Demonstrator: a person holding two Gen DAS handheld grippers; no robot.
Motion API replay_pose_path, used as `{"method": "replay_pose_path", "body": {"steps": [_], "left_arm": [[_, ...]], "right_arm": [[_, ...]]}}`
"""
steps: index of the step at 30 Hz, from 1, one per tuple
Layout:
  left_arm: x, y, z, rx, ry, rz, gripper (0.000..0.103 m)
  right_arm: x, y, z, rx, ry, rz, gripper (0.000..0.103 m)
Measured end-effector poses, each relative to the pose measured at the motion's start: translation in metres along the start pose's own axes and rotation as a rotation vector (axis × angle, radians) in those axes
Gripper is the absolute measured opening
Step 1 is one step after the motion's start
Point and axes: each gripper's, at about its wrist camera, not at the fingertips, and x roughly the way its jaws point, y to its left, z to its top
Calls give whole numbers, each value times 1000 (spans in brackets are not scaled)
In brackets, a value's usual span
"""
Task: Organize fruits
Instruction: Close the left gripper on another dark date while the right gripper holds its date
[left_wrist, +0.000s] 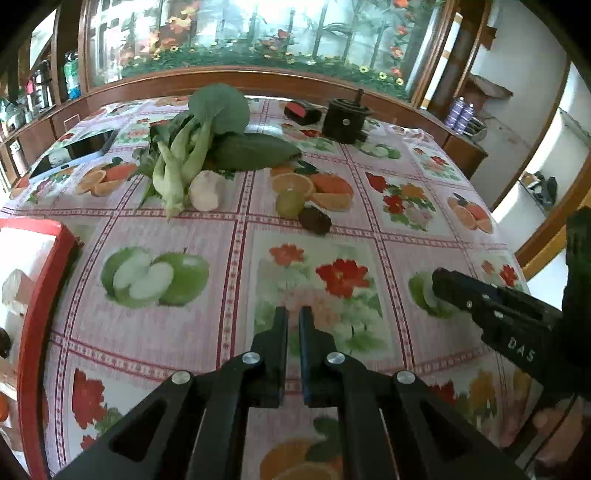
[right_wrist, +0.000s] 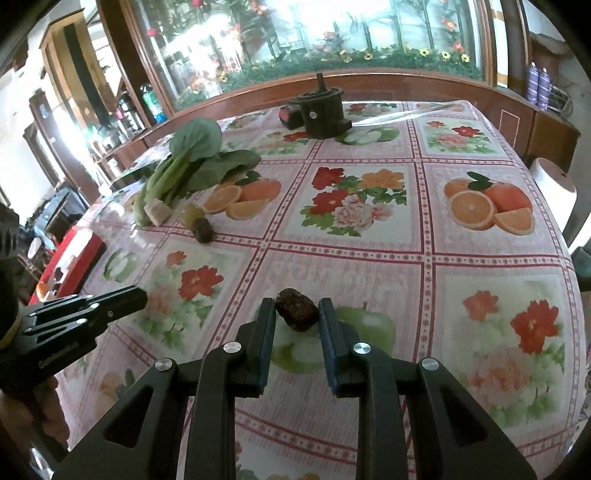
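Sitting between the right gripper (right_wrist: 297, 314) fingers: a dark brown fruit (right_wrist: 297, 309), held over the floral tablecloth (right_wrist: 369, 258). Left gripper (left_wrist: 293, 323) nearly closed on nothing. Further back, a second dark fruit (left_wrist: 315, 220) touches a green one (left_wrist: 290, 202), just beside the leafy greens (left_wrist: 201, 136). Red tray (left_wrist: 44, 295) at the left edge.

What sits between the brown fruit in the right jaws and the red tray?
Only the left gripper hangs over that stretch of tablecloth. The brown fruit is pinched by the right gripper; the red tray lies beyond it.
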Motion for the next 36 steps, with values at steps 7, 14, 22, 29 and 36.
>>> {"method": "replay_pose_path", "body": {"steps": [7, 14, 22, 29, 36], "left_arm": [[4, 15, 17, -94, 10, -22, 12], [17, -7, 59, 8, -49, 81, 68], [50, -19, 71, 52, 6, 129, 70], [65, -21, 69, 66, 15, 144, 32], [43, -18, 46, 96, 23, 39, 29]], "right_arm": [[2, 1, -2, 19, 25, -34, 24], [3, 3, -4, 16, 26, -39, 24], [4, -2, -2, 13, 13, -3, 26], [3, -4, -2, 26, 10, 21, 26], [4, -5, 0, 48, 1, 22, 26]]}}
